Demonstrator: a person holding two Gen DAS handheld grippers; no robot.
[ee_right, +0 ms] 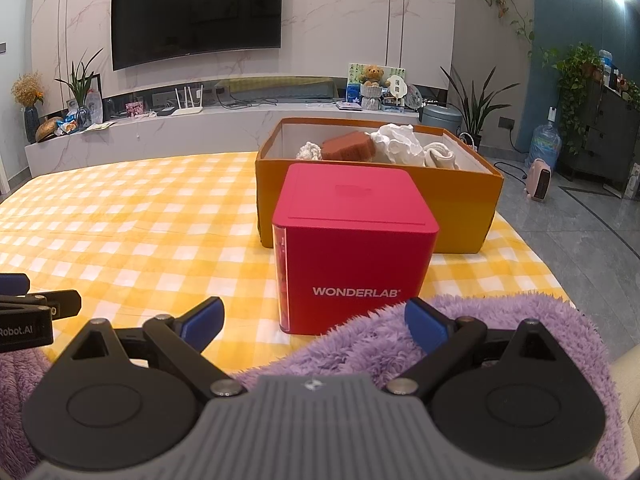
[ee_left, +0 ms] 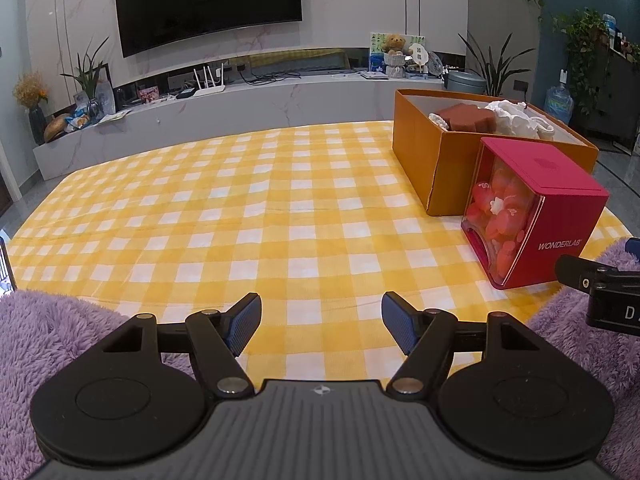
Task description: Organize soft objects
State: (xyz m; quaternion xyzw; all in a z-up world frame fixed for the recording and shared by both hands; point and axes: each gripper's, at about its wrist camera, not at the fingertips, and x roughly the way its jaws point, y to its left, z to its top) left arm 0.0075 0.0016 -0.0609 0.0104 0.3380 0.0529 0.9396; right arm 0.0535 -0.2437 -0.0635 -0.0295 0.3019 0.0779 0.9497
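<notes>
Left wrist view: the left tool (ee_left: 321,322) is held with its jaws wide apart and nothing between them, above the yellow checked cloth (ee_left: 224,216) that covers the tabletop. The right tool (ee_right: 314,326) is likewise spread and empty. Soft things, a white cloth (ee_right: 398,145) and a brown sponge (ee_right: 347,147) among them, are seen already lying inside the orange box (ee_right: 460,204). A red cube box (ee_right: 352,248) is set just in front of the orange box, touching or nearly so. Purple fleece (ee_right: 480,316) lies nearest the tools. A reach straight toward the orange box is judged likely to knock the cube; the fleece could be snagged by a jaw. Left of the orange box, open cloth is left free for movement.
</notes>
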